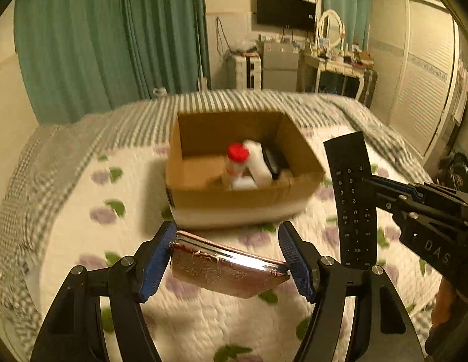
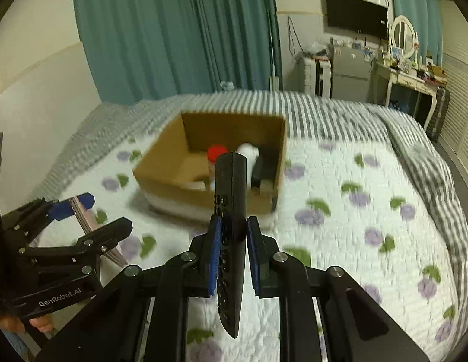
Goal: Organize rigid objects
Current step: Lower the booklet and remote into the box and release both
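Observation:
My left gripper [image 1: 227, 256] is shut on a pink patterned flat case [image 1: 227, 268], held across the jaws above the bed. My right gripper [image 2: 232, 241] is shut on a black remote control [image 2: 230, 211], held edge-on and upright; it also shows in the left wrist view [image 1: 353, 199] at the right. An open cardboard box [image 1: 243, 199] sits on the bed just beyond both grippers. It holds a red-capped bottle [image 1: 237, 160], a white bottle [image 1: 259, 163] and a black object [image 1: 274, 163]. The left gripper with the case [image 2: 83, 217] shows at left in the right wrist view.
The bed has a white quilt with purple flowers [image 2: 354, 211] and a grey striped blanket [image 2: 324, 105] behind the box. Green curtains [image 1: 98, 45], a wall TV [image 1: 285, 10], a small fridge [image 1: 279, 63] and a cluttered dressing table [image 1: 339, 63] stand beyond the bed.

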`<state>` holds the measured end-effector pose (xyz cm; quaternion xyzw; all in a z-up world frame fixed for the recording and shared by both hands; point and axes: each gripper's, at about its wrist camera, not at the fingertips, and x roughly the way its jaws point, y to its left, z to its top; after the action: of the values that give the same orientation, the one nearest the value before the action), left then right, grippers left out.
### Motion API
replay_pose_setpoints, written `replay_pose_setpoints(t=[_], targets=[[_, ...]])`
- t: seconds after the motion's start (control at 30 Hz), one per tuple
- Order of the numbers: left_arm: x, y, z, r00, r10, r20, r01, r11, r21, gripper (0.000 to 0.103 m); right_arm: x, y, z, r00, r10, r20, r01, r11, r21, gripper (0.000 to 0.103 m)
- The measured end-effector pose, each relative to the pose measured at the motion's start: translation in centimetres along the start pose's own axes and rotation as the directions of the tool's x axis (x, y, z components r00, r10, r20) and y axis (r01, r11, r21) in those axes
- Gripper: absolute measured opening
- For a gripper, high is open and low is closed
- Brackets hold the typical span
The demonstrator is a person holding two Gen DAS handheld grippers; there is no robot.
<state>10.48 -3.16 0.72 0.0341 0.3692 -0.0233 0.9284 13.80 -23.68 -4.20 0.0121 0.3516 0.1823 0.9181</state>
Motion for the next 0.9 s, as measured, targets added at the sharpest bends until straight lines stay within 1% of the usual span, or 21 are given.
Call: replay_pose_setpoints(t=[0.07,0.17,0.27,0.37,0.43,0.5,0.53,0.63,0.73,0.8,0.9], targets=[[-0.1,0.3,1.7,1.0,0.007,0.025,-0.007,1.0,-0.003,0.071,-0.4,0.1,2.1,1.0,0.004,0.031,-0.004,1.0,-0.019,0.016],[0.0,0.5,4.7,0.997,0.024,0.067,-0.024,1.0,0.007,0.071,-0.9,0.5,5.7,0.997,-0.01,0.082,0.016,0.997,-0.077,0.016],[1.0,0.5,7.7,0.995,0.027,0.096,-0.029,1.0,0.013,0.071,-0.4,0.4,9.0,0.994,-0.005,0.111,0.017,0.994,-0.107,0.016],[3.2,0.3,9.8,0.995,0.036,0.098,-0.038,0.999,0.027,0.071,1.5,0.2,11.3,0.995,0.004,0.102,0.008,0.993,-0.121,0.016],[4.8,0.3,10.2,0.994,0.049,0.093,-0.052,0.998,0.033,0.071,3.6,-0.2,12.3,0.997,0.007,0.082,0.003,0.992,-0.124,0.016],[7.0,0.5,10.2,0.996,0.047,0.071,-0.049,0.998,0.031,0.071,5.7,-0.6,12.4,0.998,0.014,0.057,-0.008,0.993,-0.117,0.016],[8.4,0.7,10.0,0.998,0.047,0.047,-0.049,0.998,0.028,0.071,7.1,-0.9,12.2,0.999,0.02,0.037,-0.016,0.995,-0.103,0.016],[11.5,1.1,9.1,0.999,0.049,-0.004,-0.049,0.998,0.033,0.071,10.7,-1.2,10.9,0.999,0.036,-0.03,-0.039,0.995,-0.088,0.016],[13.6,1.5,8.0,0.998,0.055,-0.035,-0.054,0.998,0.03,0.071,13.7,-1.9,9.8,0.997,0.028,-0.076,-0.034,0.996,-0.078,0.016],[14.8,1.7,7.5,0.997,0.057,-0.053,-0.056,0.998,0.025,0.071,14.8,-2.6,9.8,0.994,0.053,-0.094,-0.058,0.997,-0.045,0.016],[15.6,1.6,7.0,0.996,0.059,-0.063,-0.057,0.998,0.033,0.071,16.6,-2.6,9.6,0.991,0.072,-0.116,-0.077,0.996,-0.042,0.016]])
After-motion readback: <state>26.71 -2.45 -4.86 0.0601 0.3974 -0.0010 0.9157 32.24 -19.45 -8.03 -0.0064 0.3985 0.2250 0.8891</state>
